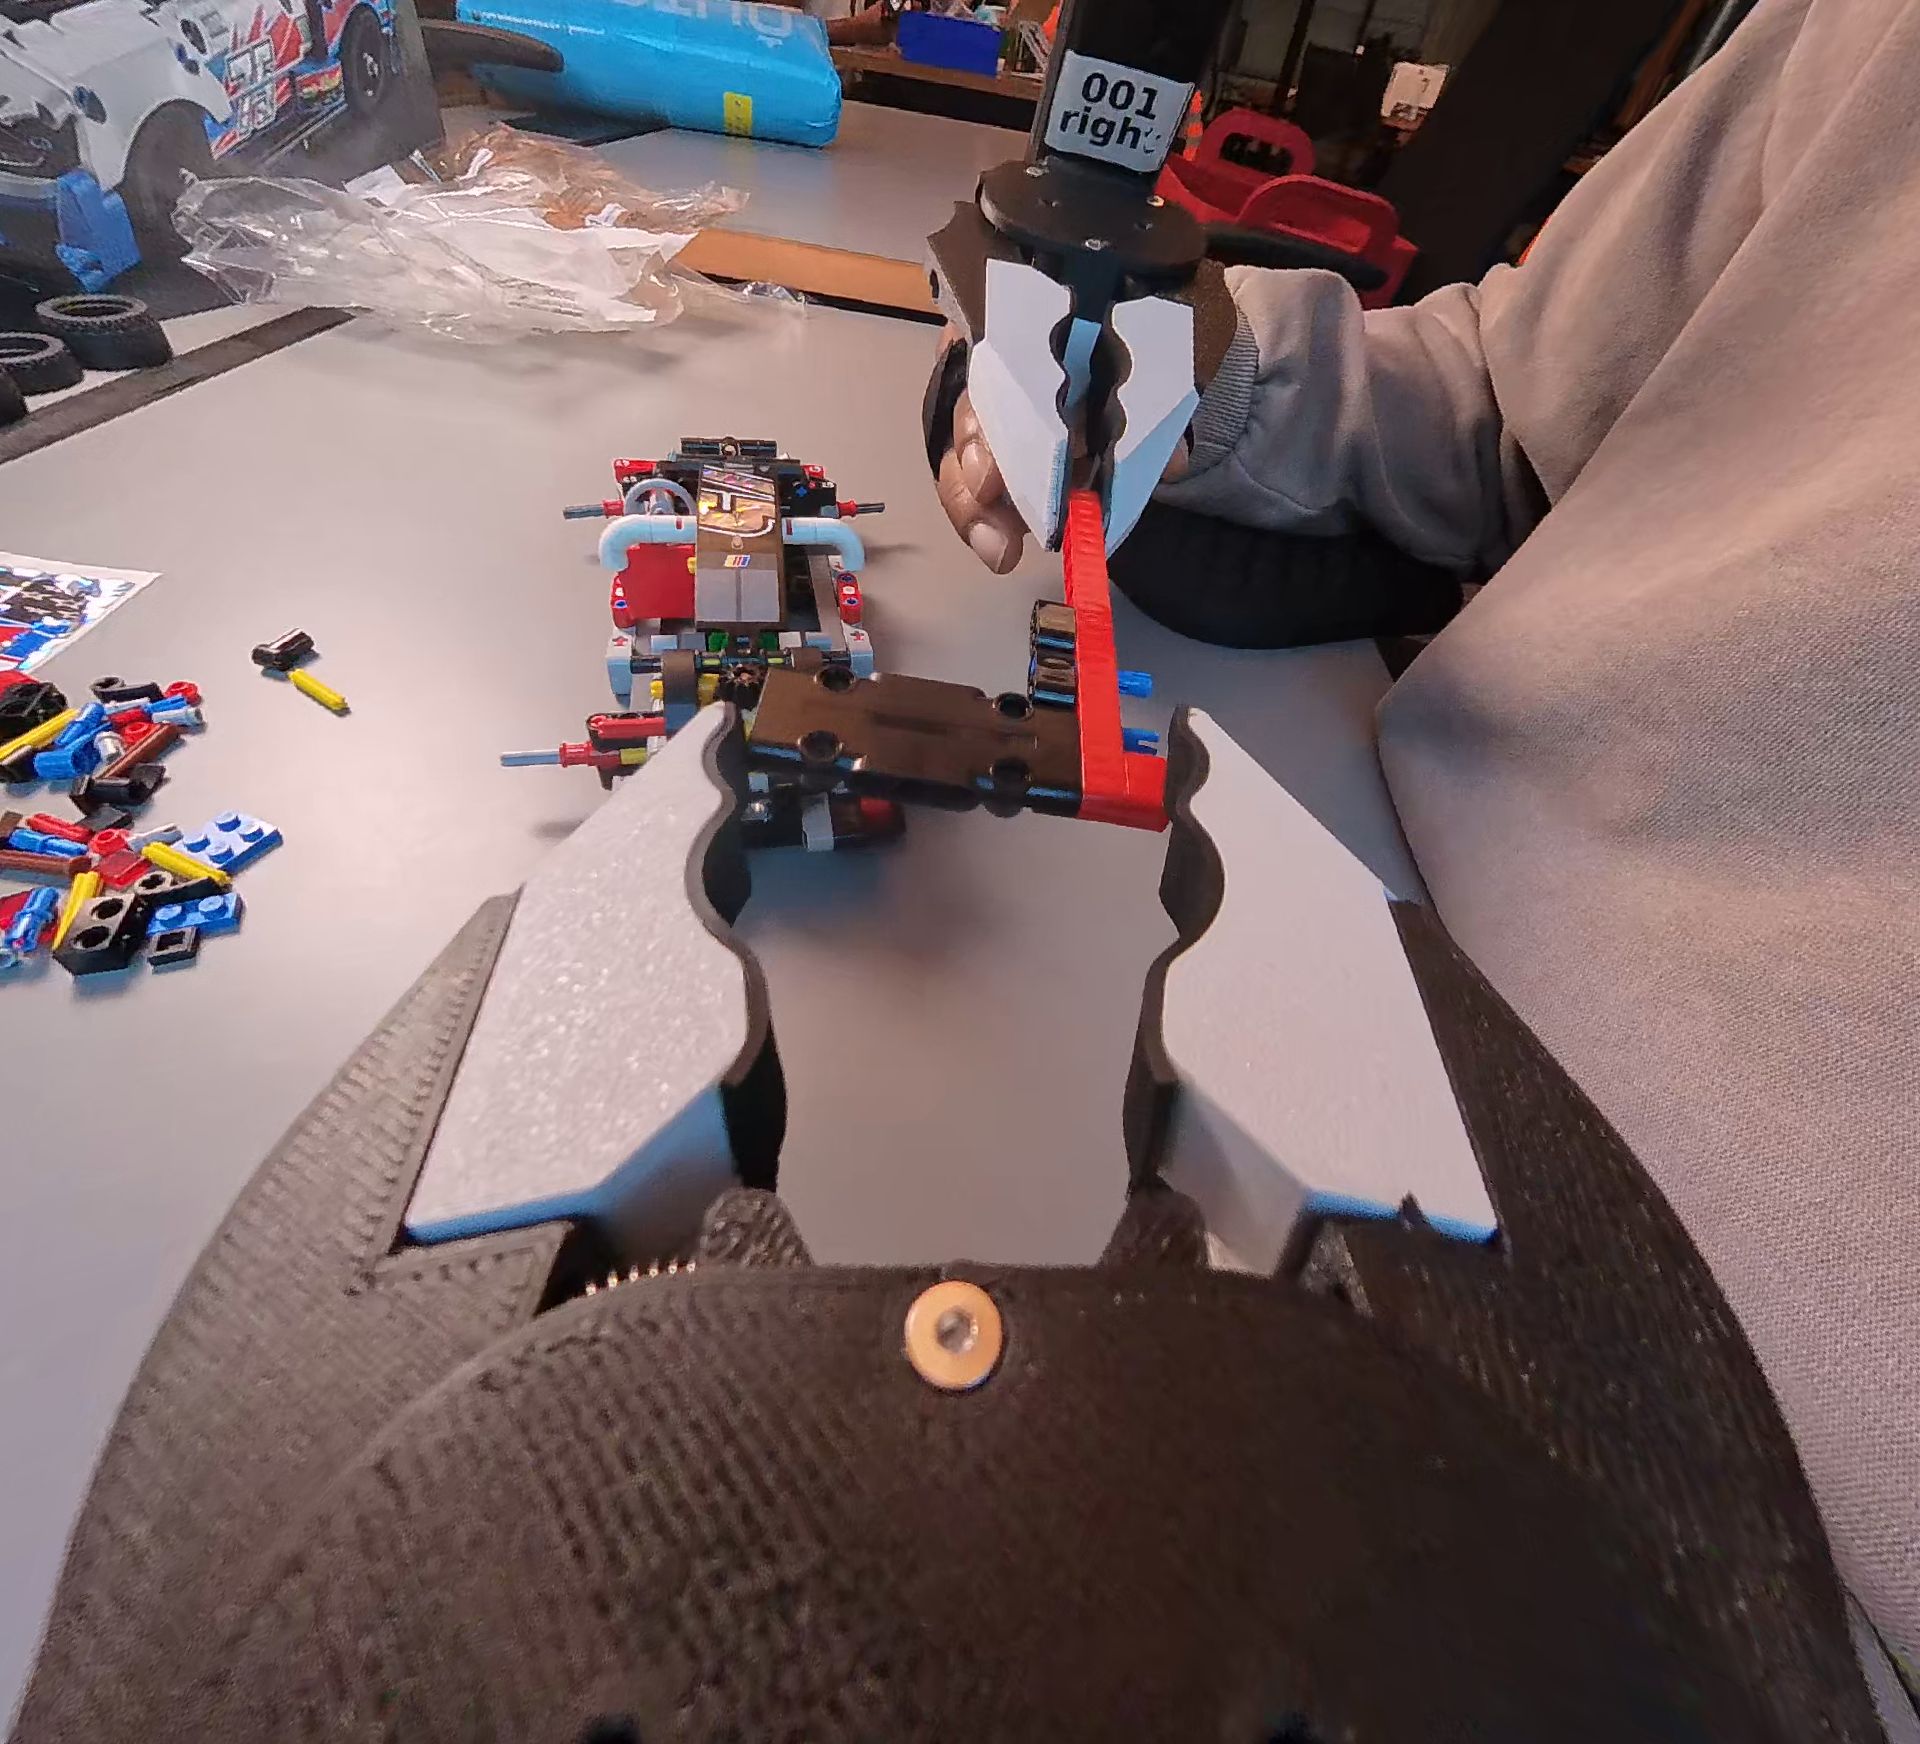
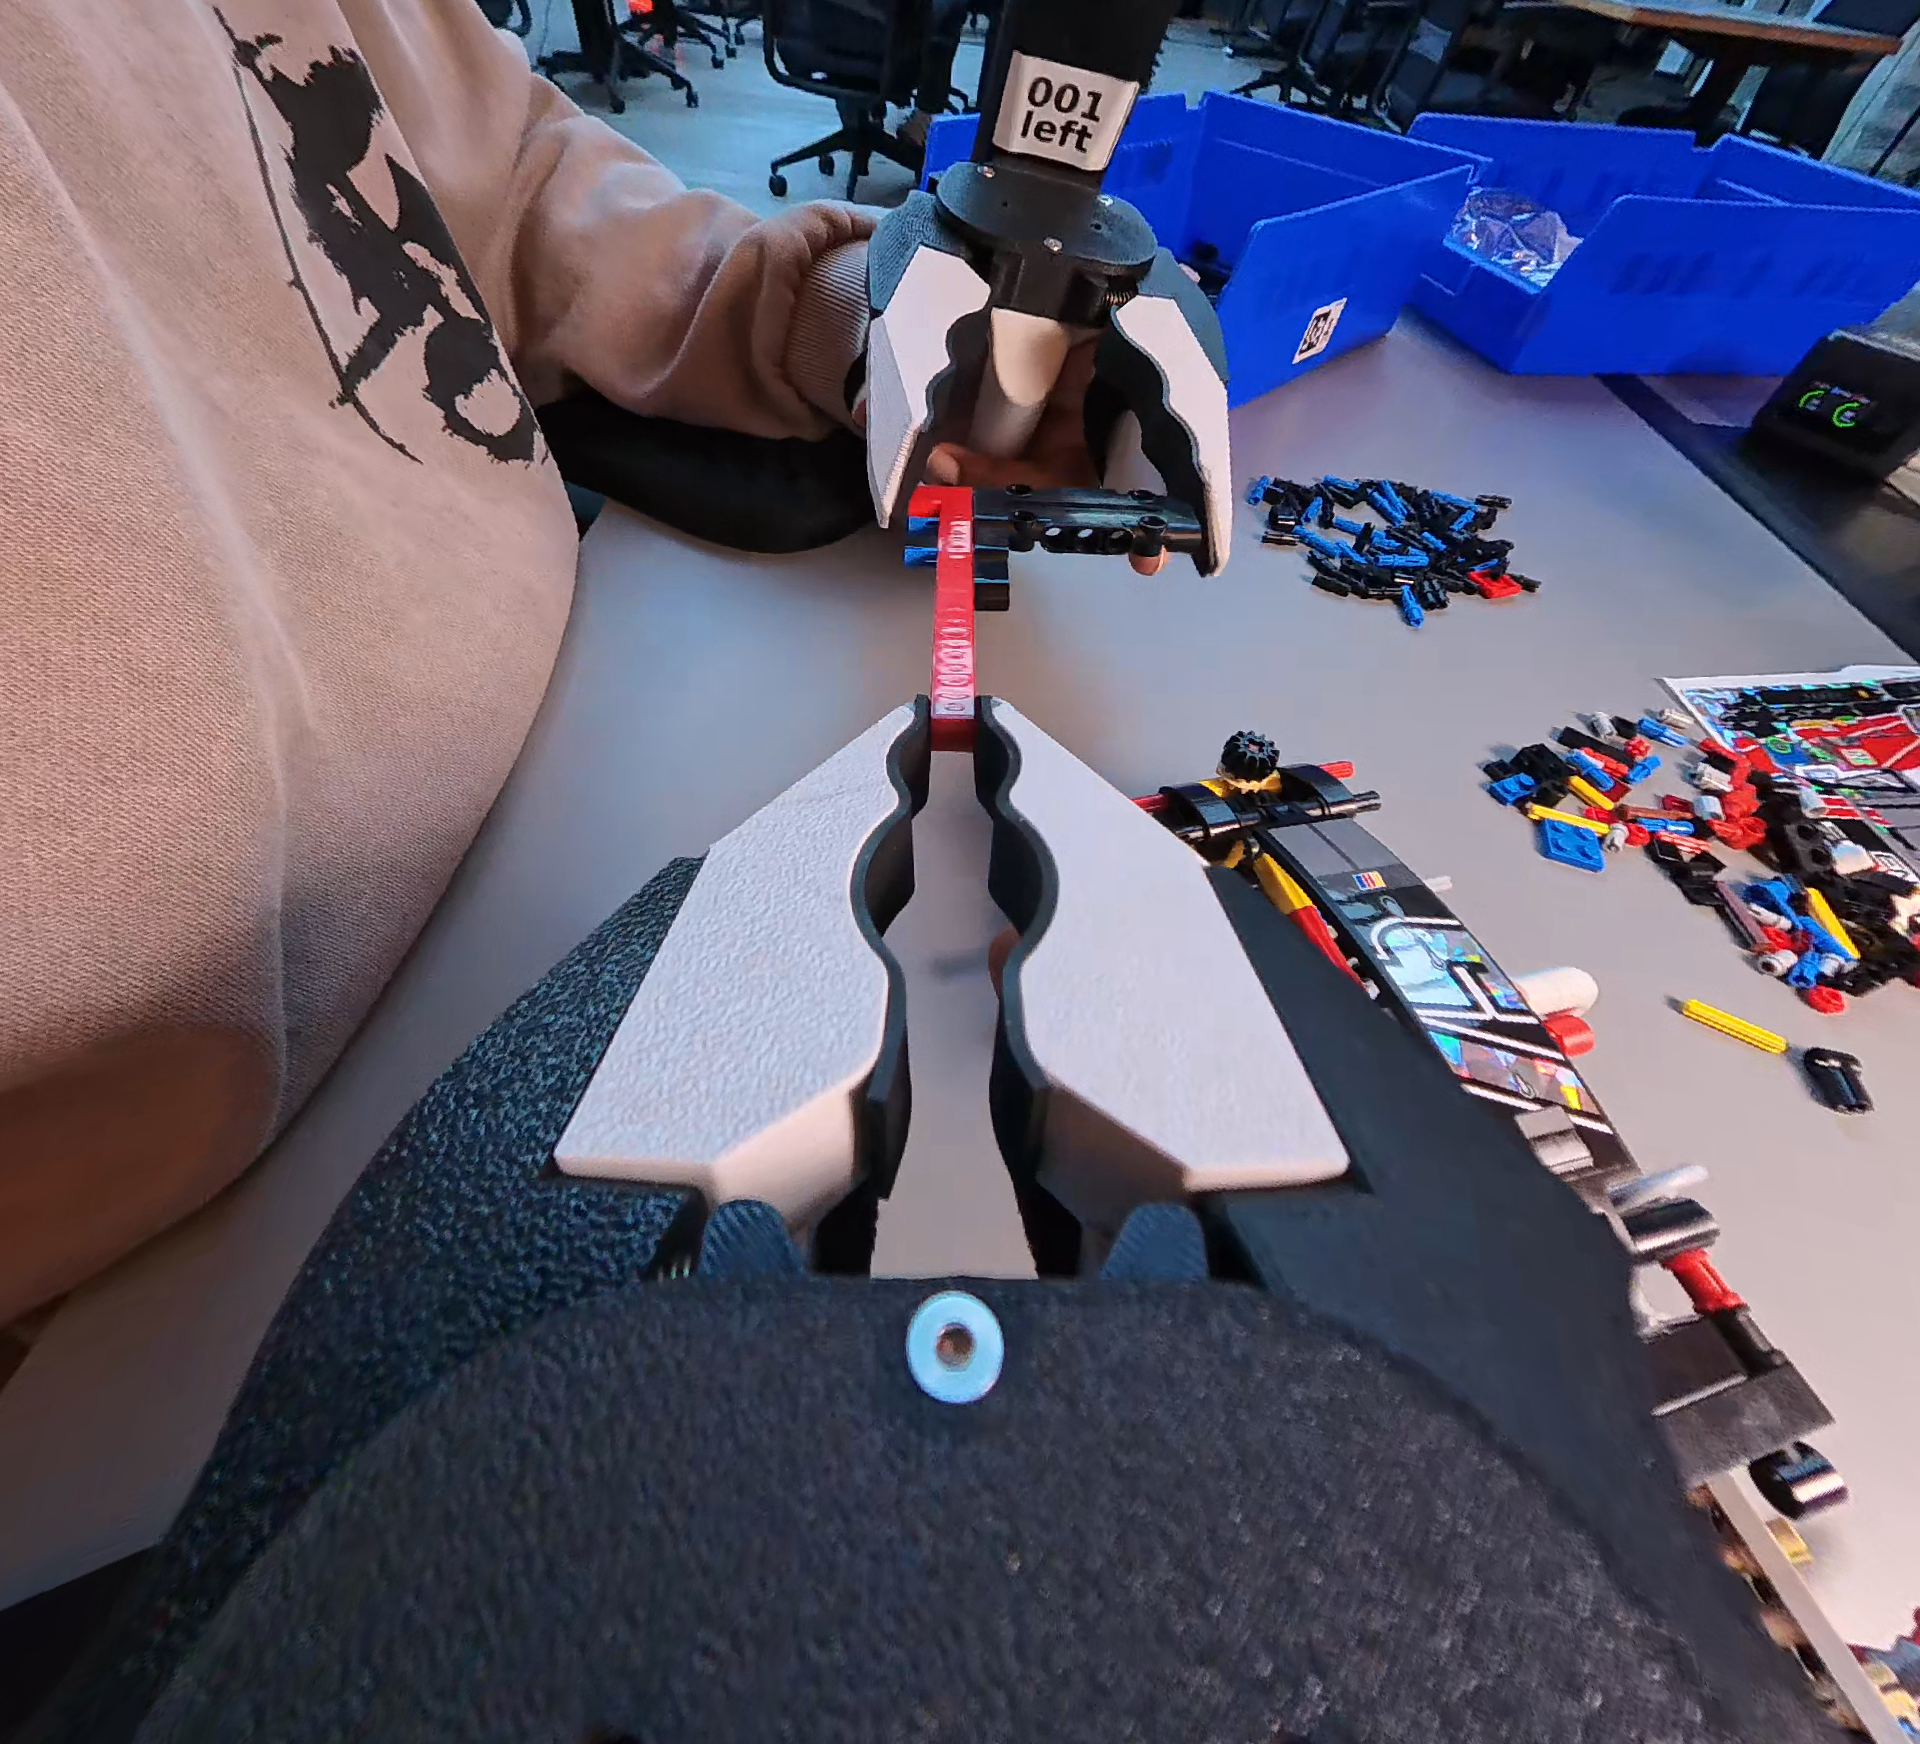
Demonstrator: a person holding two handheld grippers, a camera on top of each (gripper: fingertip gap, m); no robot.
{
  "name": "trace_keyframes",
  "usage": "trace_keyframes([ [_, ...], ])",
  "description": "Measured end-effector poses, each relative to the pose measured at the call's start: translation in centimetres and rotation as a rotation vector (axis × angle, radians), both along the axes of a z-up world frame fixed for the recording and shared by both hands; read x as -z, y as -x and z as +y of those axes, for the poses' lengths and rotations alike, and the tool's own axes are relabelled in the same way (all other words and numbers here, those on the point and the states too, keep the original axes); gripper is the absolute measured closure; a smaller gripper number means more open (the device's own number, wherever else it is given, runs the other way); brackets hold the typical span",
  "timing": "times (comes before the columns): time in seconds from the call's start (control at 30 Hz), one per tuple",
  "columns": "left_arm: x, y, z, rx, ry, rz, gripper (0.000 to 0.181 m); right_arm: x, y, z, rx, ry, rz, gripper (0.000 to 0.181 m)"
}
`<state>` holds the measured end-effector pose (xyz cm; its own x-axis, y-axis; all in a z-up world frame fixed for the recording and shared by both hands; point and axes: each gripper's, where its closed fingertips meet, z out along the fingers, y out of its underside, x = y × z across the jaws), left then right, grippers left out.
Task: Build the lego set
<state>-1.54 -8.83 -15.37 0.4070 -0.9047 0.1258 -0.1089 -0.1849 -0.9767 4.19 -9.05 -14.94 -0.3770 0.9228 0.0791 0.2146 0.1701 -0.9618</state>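
Observation:
My left gripper (image 1: 951,744) is shut on a sub-assembly held above the table: a black panel (image 1: 894,723) joined to a long red L-shaped beam (image 1: 1091,634). One fingertip presses the panel's end and the other presses the beam's foot. My right gripper (image 2: 954,715) is shut on the far end of the red beam (image 2: 954,645). Each gripper shows in the other's view, the right gripper (image 1: 1081,499) and the left gripper (image 2: 1049,541) with the black panel (image 2: 1081,522). The part-built car chassis (image 1: 727,593) lies on the table just behind, and also shows in the right wrist view (image 2: 1403,946).
A pile of loose coloured parts (image 1: 104,821) and a yellow axle (image 1: 317,688) lie left of the chassis. Black and blue pins (image 2: 1382,541) sit near blue bins (image 2: 1662,281). Set box (image 1: 187,32), tyres (image 1: 104,323) and plastic bags (image 1: 436,240) stand at the back. A person's torso is close by. The grippers' ends are close to 7 cm from one another. The left tips stand about 20 cm off the yellow axle (image 1: 317,688). Look for it in the right wrist view (image 2: 1743,1052) too.

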Motion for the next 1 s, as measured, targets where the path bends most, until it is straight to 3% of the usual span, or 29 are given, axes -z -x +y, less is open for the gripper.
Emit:
trace_keyframes([
  [0.1, -0.2, 0.1, 0.1, -0.009, -0.022, 0.01, 0.103, 0.1, 0.0, 0.1, 0.009, 0.008, -0.01, 0.176],
  [0.2, -0.6, 0.5, 0.2, -0.019, -0.042, 0.005, 0.116, 0.4, 0.0, 0.3, 0.013, 0.014, -0.026, 0.175],
  [0.23, -0.8, 0.8, 0.3, -0.033, -0.055, 0.0, 0.138, 0.5, -0.1, 0.1, 0.001, 0.018, -0.033, 0.175],
  [0.27, -1.2, 1.0, 0.3, -0.041, -0.081, -0.017, 0.14, 0.5, 0.0, 0.3, 0.019, 0.012, -0.027, 0.174],
  [0.37, -1.3, 0.9, 0.3, -0.049, -0.095, -0.006, 0.137, 0.3, -0.1, 0.0, 0.002, 0.008, -0.014, 0.175],
  [0.5, -0.8, 0.8, 0.4, -0.045, -0.059, -0.003, 0.109, -0.1, -0.3, 0.3, 0.01, 0.008, 0.005, 0.176],
  [0.7, 0.0, 0.4, 0.6, -0.039, -0.028, 0.011, 0.093, -0.3, -0.3, 0.0, 0.0, 0.0, 0.017, 0.176],
  [1.0, -0.4, 0.1, -0.2, 0.003, -0.047, 0.003, 0.107, -0.8, -0.3, -0.2, -0.004, -0.007, 0.045, 0.176],
])
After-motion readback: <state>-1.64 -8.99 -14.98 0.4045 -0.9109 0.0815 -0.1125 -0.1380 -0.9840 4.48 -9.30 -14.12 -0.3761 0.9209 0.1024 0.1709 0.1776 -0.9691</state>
